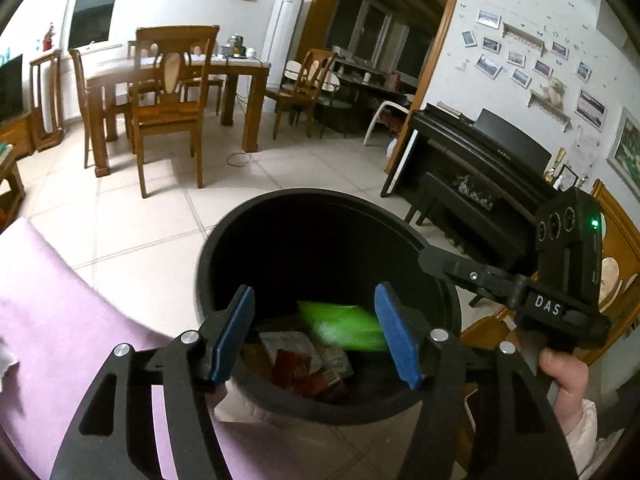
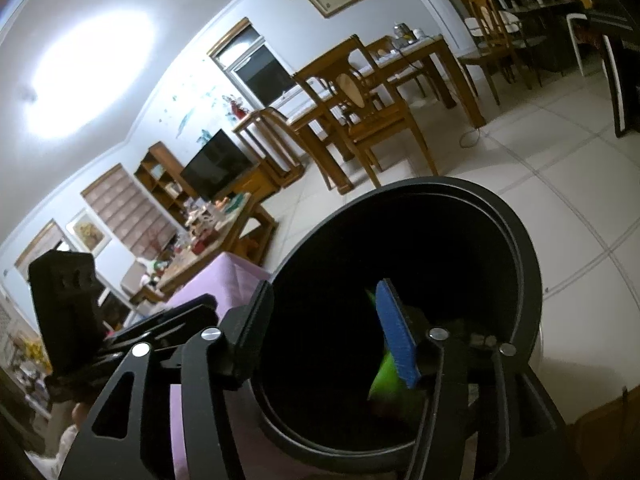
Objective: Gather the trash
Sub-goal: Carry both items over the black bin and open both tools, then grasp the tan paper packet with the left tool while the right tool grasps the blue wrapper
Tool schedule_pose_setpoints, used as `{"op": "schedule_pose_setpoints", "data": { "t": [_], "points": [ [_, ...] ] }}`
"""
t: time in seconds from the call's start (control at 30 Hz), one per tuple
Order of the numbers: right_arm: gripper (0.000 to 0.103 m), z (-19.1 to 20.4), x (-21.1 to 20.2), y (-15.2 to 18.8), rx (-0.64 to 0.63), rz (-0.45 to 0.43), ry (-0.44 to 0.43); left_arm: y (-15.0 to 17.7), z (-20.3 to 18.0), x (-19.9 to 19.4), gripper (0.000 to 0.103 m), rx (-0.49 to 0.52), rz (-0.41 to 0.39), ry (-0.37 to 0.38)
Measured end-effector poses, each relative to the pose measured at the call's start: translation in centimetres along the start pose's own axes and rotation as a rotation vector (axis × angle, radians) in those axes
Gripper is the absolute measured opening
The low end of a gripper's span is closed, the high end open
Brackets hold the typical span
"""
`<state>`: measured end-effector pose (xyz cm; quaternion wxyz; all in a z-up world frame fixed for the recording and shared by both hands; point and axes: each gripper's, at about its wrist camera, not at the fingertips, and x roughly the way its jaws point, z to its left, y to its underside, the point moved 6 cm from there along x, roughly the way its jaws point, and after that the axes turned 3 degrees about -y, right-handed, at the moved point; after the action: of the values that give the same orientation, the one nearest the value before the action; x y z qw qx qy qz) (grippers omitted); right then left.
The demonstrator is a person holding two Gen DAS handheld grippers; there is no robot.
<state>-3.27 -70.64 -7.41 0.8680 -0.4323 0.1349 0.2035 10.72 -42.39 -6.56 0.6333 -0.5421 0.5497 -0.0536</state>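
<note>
The left gripper (image 1: 316,336) hangs over the mouth of the black bin (image 1: 224,240) with its jaws moderately wide and nothing pressed between the blue pads (image 1: 234,338); a green wrapper (image 1: 340,326), blurred as if dropping, lies below and between them, apart from both pads, so it reads as released trash and not a held thing; the right gripper (image 2: 324,340) also stands over the rim from the right side, its jaws partly parted and gripping nothing, the same green wrapper (image 2: 386,380) showing just behind its right pad; both tools tilt downward into the opening, a sensible pose for letting trash fall straight in and not onto the floor; deeper in the bin rest more packets (image 1: 304,360), one pale, others red-brown, piled on the bottom near the close wall; the bin stands on the tiled floor (image 1: 132,220) just beside a purple cloth-covered surface (image 1: 52,300) at the left, probably kept close for short carries; a hand (image 1: 564,376) grips the right tool's handle at the near right; far off stand a wooden dining set (image 1: 168,92) and a dark piano (image 1: 480,168).
</note>
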Motion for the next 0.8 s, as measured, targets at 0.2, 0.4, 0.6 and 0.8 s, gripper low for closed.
{"op": "schedule_pose_setpoints", "data": {
  "t": [0.2,0.4,0.6,0.8],
  "points": [
    [0.056,3.6,2.2,0.4,-0.041,0.034,-0.016,0.9,2.9,-3.2,0.063,-0.032,-0.033,-0.041],
    [0.056,9.6,5.9,1.5,-0.115,0.094,-0.054,1.8,7.6,-7.3,0.063,-0.101,-0.082,-0.101],
    [0.056,16.9,11.1,3.6,-0.196,0.173,-0.107,3.2,15.4,-13.5,0.063,-0.244,-0.164,-0.215],
    [0.056,25.1,16.7,5.9,-0.29,0.259,-0.191,5.8,25.3,-18.3,0.063,-0.439,-0.184,-0.342]
  ]
}}
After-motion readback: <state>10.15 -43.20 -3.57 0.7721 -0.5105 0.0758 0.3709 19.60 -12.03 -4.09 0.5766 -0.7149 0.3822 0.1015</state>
